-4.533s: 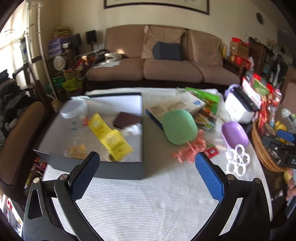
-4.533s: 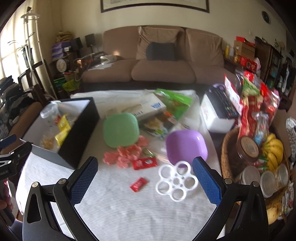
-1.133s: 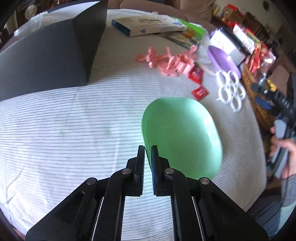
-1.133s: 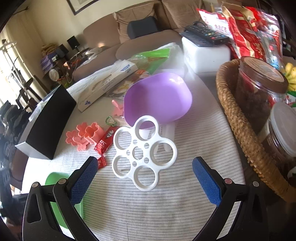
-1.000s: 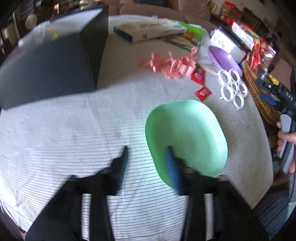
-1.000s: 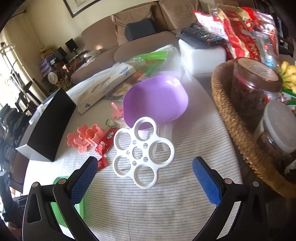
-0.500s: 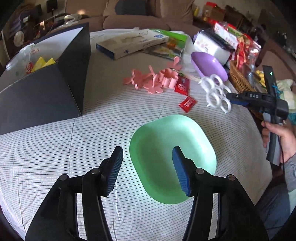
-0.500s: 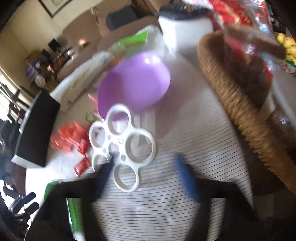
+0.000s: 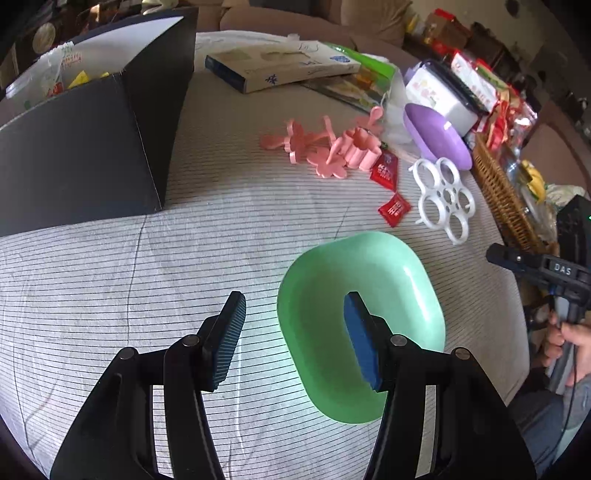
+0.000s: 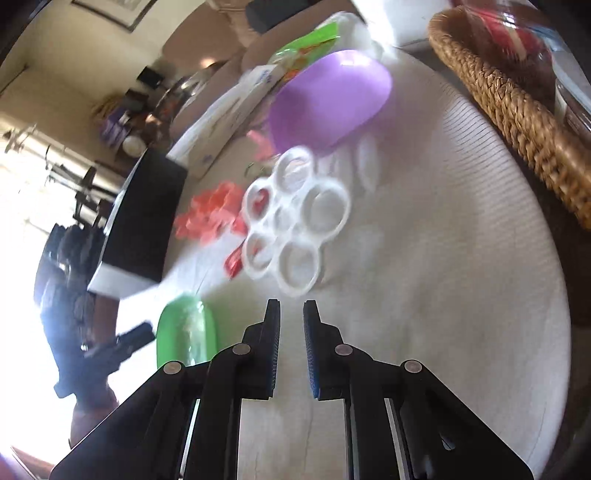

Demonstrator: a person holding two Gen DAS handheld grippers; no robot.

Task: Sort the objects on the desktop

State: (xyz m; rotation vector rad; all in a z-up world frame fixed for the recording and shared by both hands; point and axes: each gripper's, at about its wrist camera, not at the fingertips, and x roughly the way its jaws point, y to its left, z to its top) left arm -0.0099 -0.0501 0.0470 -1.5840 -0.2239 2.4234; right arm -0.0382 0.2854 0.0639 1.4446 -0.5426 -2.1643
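Covering the table, a striped cloth (image 9: 184, 266), sofa (image 9: 280, 14) behind.

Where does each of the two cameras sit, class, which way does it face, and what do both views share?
Left wrist view: sits on the left gripper, tilted down over the green plate; its open fingers, the right gripper and a hand show.
Right wrist view: sits on the right gripper, jaws nearly closed with nothing between them, facing the white ring tray.
Shared: plate, tray, purple bowl, black box.
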